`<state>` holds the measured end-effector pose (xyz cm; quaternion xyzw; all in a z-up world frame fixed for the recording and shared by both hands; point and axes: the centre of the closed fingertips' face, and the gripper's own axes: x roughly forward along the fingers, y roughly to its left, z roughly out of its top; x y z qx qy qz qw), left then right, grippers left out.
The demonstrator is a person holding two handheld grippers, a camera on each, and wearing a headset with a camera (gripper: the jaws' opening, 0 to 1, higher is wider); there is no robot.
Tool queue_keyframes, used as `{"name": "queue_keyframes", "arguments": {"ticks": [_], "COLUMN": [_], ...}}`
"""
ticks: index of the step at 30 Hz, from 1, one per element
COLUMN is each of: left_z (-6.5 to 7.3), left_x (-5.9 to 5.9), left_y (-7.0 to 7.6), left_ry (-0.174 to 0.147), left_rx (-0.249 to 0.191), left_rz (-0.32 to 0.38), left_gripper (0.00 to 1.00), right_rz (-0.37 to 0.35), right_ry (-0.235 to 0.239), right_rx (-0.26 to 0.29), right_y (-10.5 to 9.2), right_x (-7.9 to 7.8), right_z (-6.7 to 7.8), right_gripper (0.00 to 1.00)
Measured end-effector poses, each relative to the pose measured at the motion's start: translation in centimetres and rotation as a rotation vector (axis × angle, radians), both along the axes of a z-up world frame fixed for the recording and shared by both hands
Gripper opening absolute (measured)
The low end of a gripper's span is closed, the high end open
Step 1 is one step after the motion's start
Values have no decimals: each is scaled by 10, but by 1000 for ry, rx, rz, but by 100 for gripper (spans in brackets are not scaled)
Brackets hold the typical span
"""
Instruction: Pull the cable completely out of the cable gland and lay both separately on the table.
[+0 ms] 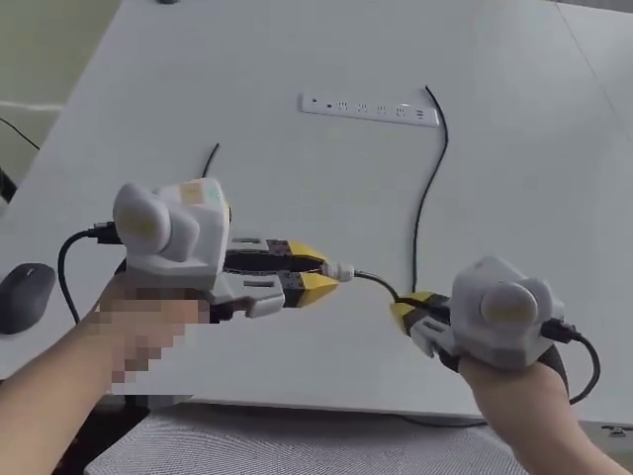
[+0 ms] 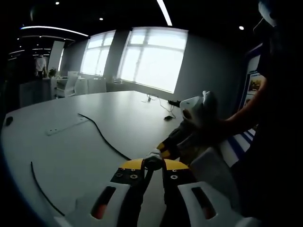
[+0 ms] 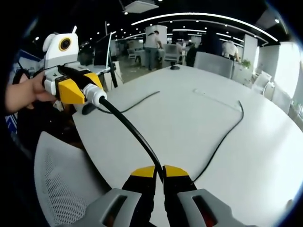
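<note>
The left gripper [image 1: 318, 274] is clamping the gland [image 1: 339, 269], the right gripper [image 1: 406, 309] pinching the cable [image 1: 376, 284]. Pulling straight along the gland's axis is looking safest.

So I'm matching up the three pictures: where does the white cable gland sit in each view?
Head view: the cable gland is at centre, held by the left gripper.
Left gripper view: the gland is low centre, between that view's own jaws.
Right gripper view: the gland is upper left, its cable running to the right gripper.
Shared landmark: the white power strip on the table.
</note>
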<state>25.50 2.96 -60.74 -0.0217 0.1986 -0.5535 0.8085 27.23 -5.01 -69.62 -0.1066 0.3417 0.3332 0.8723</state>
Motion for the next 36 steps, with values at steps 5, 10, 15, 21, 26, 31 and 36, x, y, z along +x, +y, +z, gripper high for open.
{"name": "queue_keyframes", "arguments": {"ticks": [5, 10, 15, 21, 26, 31, 36], "left_z": [-1, -2, -3, -3, -5, -5, -5], "left_x": [0, 1, 2, 2, 0, -1, 0], "left_y": [2, 3, 3, 3, 3, 3, 5], "left_ry": [6, 7, 9, 10, 16, 17, 19], "left_rx": [5, 7, 17, 17, 18, 19, 17], "left_rz": [0, -2, -12, -17, -17, -15, -14], "left_gripper": [15, 15, 15, 15, 15, 15, 15], "right_rz": [18, 58, 124, 171, 252, 304, 331], "right_ry": [-21, -42, -79, -151, -223, -245, -254], "right_rx": [-25, -67, -134, -124, -134, -150, -173], "right_y": [1, 1, 1, 18, 44, 61, 63], "right_x": [1, 0, -6, -9, -11, -11, -10], "right_z": [1, 2, 3, 36, 61, 72, 71], "right_gripper": [1, 1, 8, 13, 13, 10, 7]}}
